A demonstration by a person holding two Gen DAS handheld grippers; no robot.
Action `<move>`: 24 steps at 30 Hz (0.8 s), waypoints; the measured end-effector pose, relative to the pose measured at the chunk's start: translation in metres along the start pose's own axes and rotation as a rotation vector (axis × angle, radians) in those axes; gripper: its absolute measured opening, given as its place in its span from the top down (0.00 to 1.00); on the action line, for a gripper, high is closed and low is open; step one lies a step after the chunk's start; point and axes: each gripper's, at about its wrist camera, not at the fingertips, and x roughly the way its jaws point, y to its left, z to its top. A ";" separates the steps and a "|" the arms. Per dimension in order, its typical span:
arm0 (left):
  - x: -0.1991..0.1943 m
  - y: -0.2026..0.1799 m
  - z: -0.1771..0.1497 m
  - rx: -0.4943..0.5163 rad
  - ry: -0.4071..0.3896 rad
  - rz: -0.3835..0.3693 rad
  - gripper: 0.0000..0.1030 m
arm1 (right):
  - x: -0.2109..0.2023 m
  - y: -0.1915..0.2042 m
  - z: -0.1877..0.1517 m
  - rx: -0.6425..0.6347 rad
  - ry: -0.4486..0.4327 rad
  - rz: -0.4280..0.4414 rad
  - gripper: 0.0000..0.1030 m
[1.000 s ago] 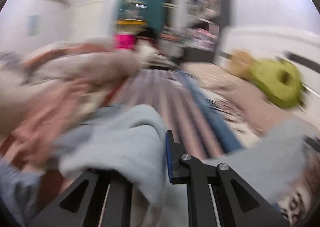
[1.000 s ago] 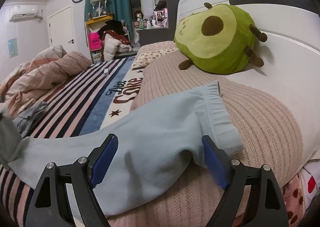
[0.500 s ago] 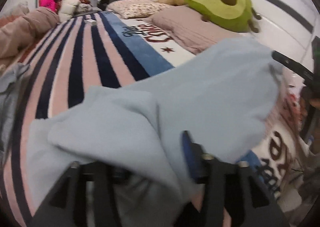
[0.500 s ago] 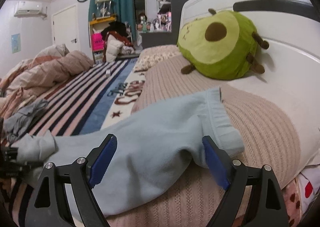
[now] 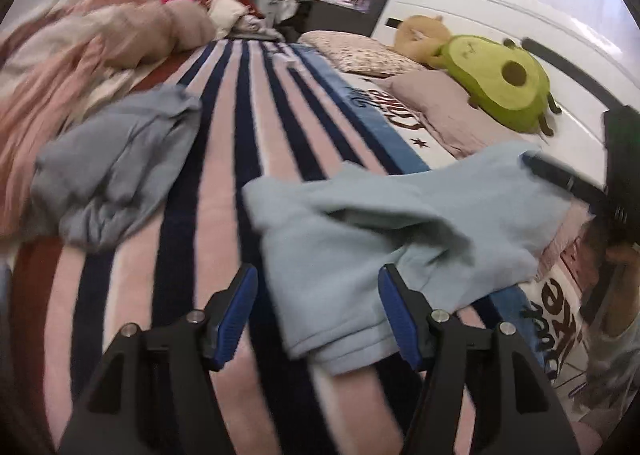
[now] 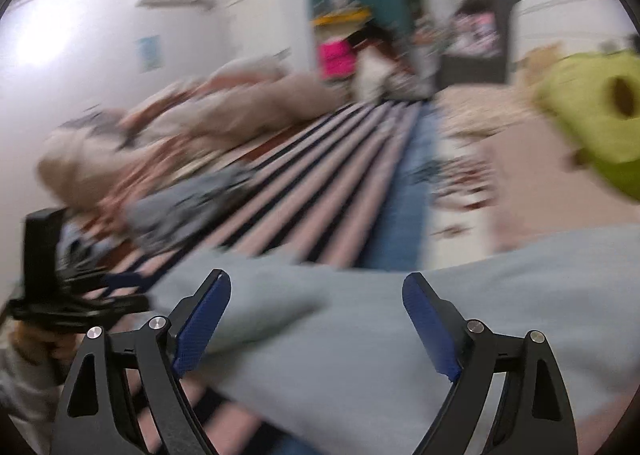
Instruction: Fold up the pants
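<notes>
striped bedspread, light blue pants now released and folded over, left gripper reopened wide and empty, right gripper spread wide above pants

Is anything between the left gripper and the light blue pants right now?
Nothing visible. The left gripper is open with the light blue pants lying right between and ahead of its fingers on the striped blanket. The grey garment lies off to the left, apart.

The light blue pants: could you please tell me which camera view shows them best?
The left wrist view shows the light blue pants best: sharp enough to show them lying rumpled on the striped blanket. The right wrist view is motion-blurred, showing only a pale blue expanse in front of the open right gripper.
</notes>
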 end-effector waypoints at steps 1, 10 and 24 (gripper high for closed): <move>0.001 0.005 -0.002 -0.015 0.002 -0.002 0.43 | 0.016 0.011 -0.002 -0.007 0.031 0.042 0.17; 0.014 0.021 -0.015 -0.053 0.013 -0.033 0.43 | 0.094 0.049 -0.026 -0.143 0.170 -0.146 0.18; 0.017 0.009 -0.008 -0.042 0.003 -0.083 0.43 | 0.019 -0.044 -0.042 0.166 0.097 -0.154 0.17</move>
